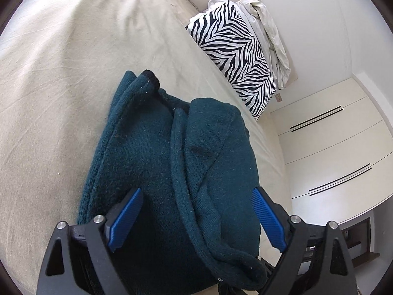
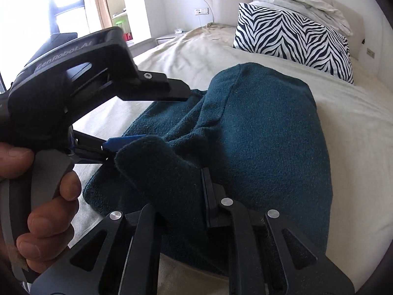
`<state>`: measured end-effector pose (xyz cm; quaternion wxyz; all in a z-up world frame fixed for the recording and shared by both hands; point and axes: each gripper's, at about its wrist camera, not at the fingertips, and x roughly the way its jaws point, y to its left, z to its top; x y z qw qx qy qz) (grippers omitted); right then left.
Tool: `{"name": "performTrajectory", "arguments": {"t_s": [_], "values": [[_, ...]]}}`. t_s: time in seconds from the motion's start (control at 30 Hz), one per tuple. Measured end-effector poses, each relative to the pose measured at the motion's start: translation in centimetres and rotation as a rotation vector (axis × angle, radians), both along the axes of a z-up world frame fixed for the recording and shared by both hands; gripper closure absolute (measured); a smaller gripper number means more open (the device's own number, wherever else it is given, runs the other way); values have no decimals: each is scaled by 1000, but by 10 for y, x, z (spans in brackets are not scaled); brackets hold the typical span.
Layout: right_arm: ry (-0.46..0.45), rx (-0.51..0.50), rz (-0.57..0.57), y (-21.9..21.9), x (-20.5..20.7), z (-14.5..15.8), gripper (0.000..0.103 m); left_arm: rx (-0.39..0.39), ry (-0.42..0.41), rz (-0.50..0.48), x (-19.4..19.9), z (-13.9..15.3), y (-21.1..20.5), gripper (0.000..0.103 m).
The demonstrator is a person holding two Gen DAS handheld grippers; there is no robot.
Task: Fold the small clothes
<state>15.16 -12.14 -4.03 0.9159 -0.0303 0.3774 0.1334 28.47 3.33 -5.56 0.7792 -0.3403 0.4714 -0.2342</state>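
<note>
Your left gripper (image 1: 196, 217) gapes over the sweater (image 1: 172, 172); the right gripper (image 2: 206, 196) pinches its fabric. It looks thick, soft, floppy: grab hems.

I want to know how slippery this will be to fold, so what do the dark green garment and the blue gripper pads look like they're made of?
The green garment looks like a thick knit or fleece, matte and fuzzy, with visible loops and lint specks; probably cotton or a blend. The pads on the left gripper look like ribbed rubber or plastic, with fine ridges and a dull sheen.
</note>
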Motion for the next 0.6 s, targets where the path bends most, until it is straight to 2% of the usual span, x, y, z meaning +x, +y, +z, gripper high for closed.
{"name": "performTrajectory", "arguments": {"t_s": [0.17,0.23,0.33,0.4,0.5,0.6], "values": [[-63,-81,40,10,-14,2,91,72,22,-76,8,1,-21,12],[-78,-99,82,12,-16,0,91,85,40,-103,14,-3,-29,17],[-67,-76,116,6,-22,-3,90,109,55,-104,21,-9,-29,40],[-37,-35,123,-4,-26,-4,90,142,66,-107,24,-10,-28,71],[9,65,148,-23,-35,-4,82,153,68,-117,25,-13,-25,77],[29,127,163,-39,-50,-2,64,157,53,-107,20,-13,-24,84]]}}
